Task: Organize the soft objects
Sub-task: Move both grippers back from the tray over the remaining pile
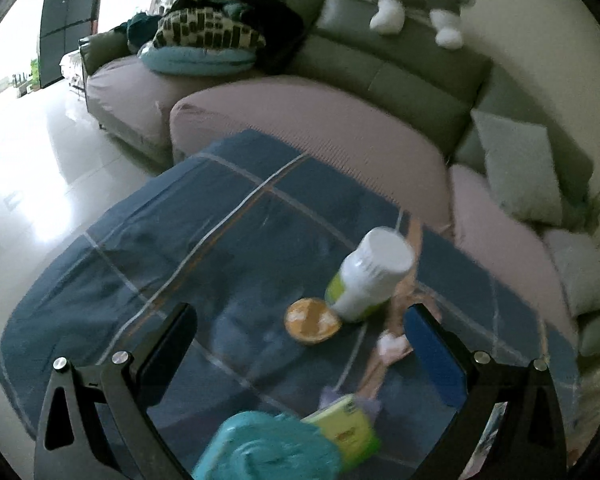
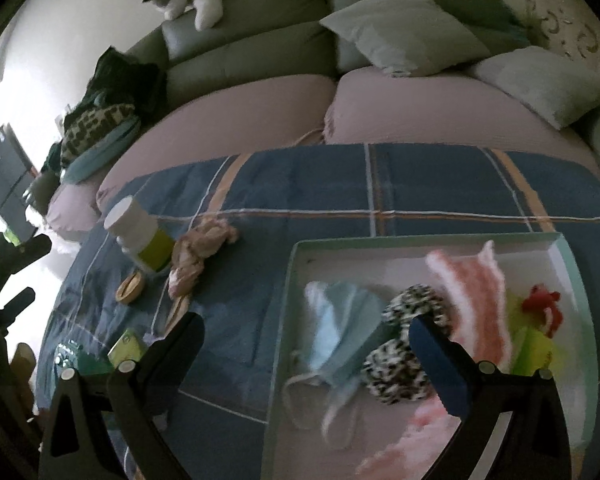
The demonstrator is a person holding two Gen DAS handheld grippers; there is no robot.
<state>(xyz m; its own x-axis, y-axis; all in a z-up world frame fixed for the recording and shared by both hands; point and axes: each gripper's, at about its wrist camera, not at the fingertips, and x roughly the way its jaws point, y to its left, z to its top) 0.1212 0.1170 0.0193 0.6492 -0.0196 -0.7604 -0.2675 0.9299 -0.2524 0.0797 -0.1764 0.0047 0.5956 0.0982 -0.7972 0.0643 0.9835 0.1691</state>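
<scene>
My left gripper [image 1: 300, 340] is open above the blue plaid cloth [image 1: 160, 240], with nothing between its fingers. A crumpled pale pink cloth [image 1: 396, 346] lies just inside its right finger [image 1: 432, 344]. In the right wrist view the same pink cloth [image 2: 204, 248] lies left of a green-rimmed white tray [image 2: 420, 240]. The tray holds a light blue face mask [image 2: 340, 328], a leopard-print scrunchie [image 2: 404, 344], a pink fluffy cloth [image 2: 472, 292] and a red and green soft toy [image 2: 540, 312]. My right gripper [image 2: 306, 344] hangs open over the tray's left part.
A white bottle with a green label [image 1: 364, 280], a round wooden piece [image 1: 312, 320], a green packet [image 1: 348, 428] and a teal object [image 1: 268, 448] sit on the cloth. Behind is a sofa [image 2: 260, 52] with cushions [image 2: 404, 28] and a plush husky [image 1: 404, 4].
</scene>
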